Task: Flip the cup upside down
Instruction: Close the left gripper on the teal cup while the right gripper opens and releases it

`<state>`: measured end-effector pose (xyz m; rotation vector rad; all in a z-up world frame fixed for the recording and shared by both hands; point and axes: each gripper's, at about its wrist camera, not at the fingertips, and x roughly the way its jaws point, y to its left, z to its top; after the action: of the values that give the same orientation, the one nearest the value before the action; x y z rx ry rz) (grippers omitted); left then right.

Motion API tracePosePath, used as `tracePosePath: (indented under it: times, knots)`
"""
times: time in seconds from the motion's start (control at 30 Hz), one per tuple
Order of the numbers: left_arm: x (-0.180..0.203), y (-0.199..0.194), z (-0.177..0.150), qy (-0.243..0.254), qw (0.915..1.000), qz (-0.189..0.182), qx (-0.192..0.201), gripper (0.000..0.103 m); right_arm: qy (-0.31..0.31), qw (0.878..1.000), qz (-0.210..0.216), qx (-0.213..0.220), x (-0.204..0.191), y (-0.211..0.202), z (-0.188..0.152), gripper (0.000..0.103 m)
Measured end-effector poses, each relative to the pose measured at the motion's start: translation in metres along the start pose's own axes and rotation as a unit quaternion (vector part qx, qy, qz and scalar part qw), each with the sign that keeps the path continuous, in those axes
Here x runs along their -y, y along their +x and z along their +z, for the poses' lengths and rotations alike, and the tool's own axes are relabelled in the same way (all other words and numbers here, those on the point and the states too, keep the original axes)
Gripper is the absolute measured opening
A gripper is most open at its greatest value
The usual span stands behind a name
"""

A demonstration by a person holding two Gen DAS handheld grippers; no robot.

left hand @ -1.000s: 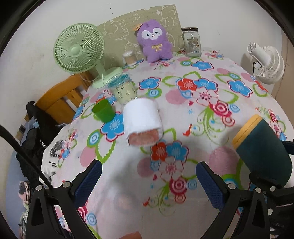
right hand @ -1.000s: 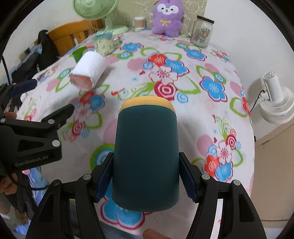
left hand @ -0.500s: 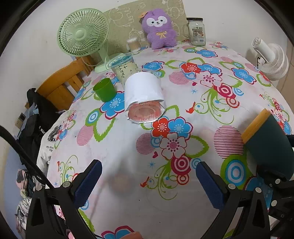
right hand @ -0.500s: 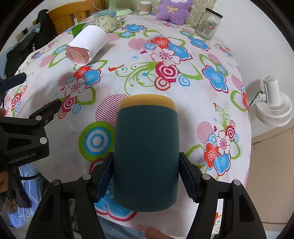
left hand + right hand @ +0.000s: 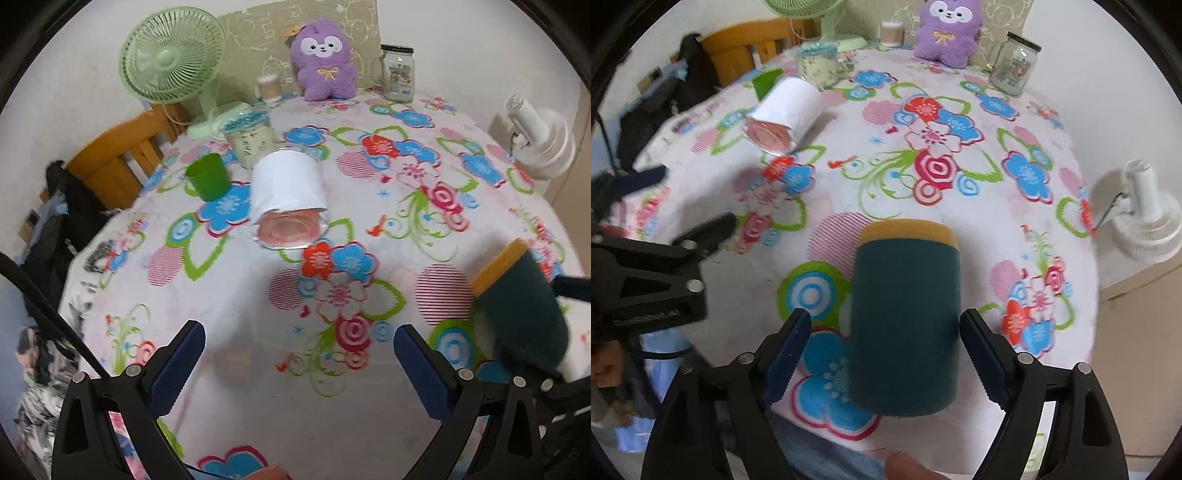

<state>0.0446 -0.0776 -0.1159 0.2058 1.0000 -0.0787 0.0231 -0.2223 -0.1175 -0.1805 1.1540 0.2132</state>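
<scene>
- The right gripper (image 5: pixel 886 354) now stands with its jaws spread; visible gaps separate both blue pads from the dark teal cup (image 5: pixel 905 317), which half a second ago was clamped.
- The cup sits between those fingers, yellow band pointing away, over the near edge of the floral tablecloth (image 5: pixel 960 184).
- The left gripper (image 5: pixel 299 365) stays wide and holds nothing; the paper-wrapped glass (image 5: pixel 288 199) lies on its side ahead of it.
</scene>
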Motion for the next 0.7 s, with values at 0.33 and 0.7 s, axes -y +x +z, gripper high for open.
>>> tracePosePath:
  times: [0.33,0.7]
  knots:
    - [0.030,-0.028,0.012,-0.013,0.9990,-0.040,0.013,0.103,0.051,0.997,0.058,0.026,0.045,-0.020,-0.016,0.087]
    - [0.080,-0.036,0.022,-0.033,0.9965,-0.077,0.010,0.103,0.084,0.994,0.042,0.053,0.106,-0.041,-0.051,0.087]
